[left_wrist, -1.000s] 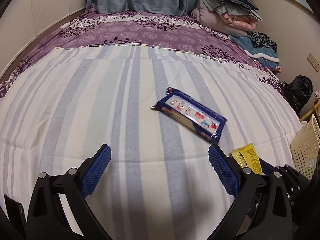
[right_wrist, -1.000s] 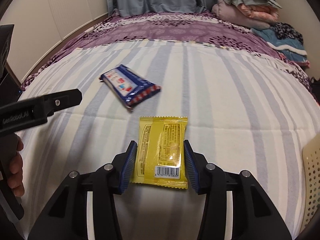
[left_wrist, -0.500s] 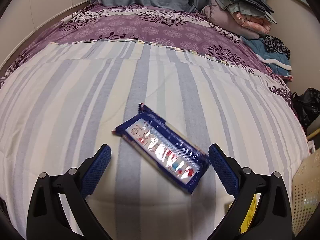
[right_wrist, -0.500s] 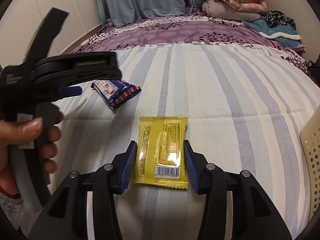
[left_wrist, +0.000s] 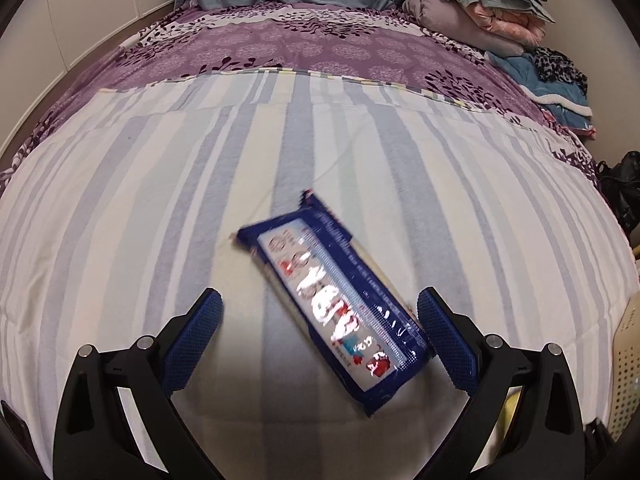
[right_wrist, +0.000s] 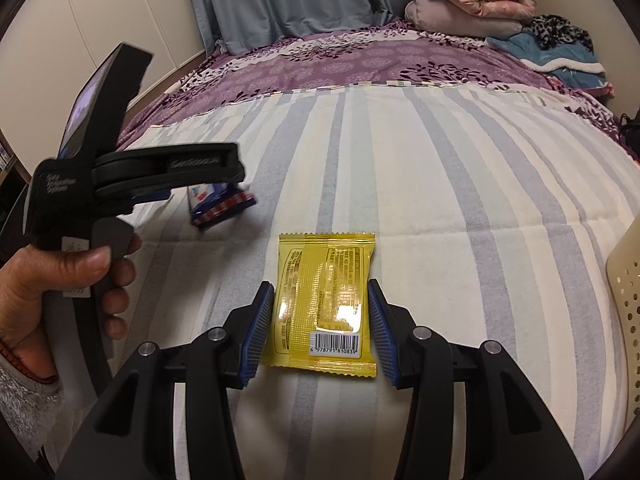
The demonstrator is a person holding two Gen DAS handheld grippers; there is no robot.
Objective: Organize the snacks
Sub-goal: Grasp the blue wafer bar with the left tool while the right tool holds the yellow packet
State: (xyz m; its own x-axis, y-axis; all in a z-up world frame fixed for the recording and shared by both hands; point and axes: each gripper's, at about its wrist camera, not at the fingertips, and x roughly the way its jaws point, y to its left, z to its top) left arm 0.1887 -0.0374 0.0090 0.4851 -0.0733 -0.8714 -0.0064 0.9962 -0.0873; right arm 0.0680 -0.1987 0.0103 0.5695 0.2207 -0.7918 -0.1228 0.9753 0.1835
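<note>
A long blue snack packet [left_wrist: 304, 256] lies slantwise on the striped bedspread [left_wrist: 120, 220]. My left gripper [left_wrist: 318, 300] stands open over it, with the packet's near half between the wide-spread blue pads and neither pad pressing on it. In the right wrist view the same gripper's black body [right_wrist: 160, 176] hovers above that blue packet [right_wrist: 218, 208], held by a person's hand [right_wrist: 60, 280]. My right gripper [right_wrist: 320, 292] is shut on a yellow snack packet [right_wrist: 326, 272], barcode side up, with both pads against its long edges.
A cream perforated basket [right_wrist: 624, 280] stands at the bed's right edge, also in the left wrist view as the basket [left_wrist: 626, 360]. Folded bedding [left_wrist: 500, 12] and clothes are piled at the far right. A purple floral cover [left_wrist: 320, 40] lies beyond the stripes. White cupboards [right_wrist: 100, 20] stand left.
My left gripper has moved forward and down over the blue packet, which now lies between its open fingers. The right gripper keeps its hold on the yellow packet.
</note>
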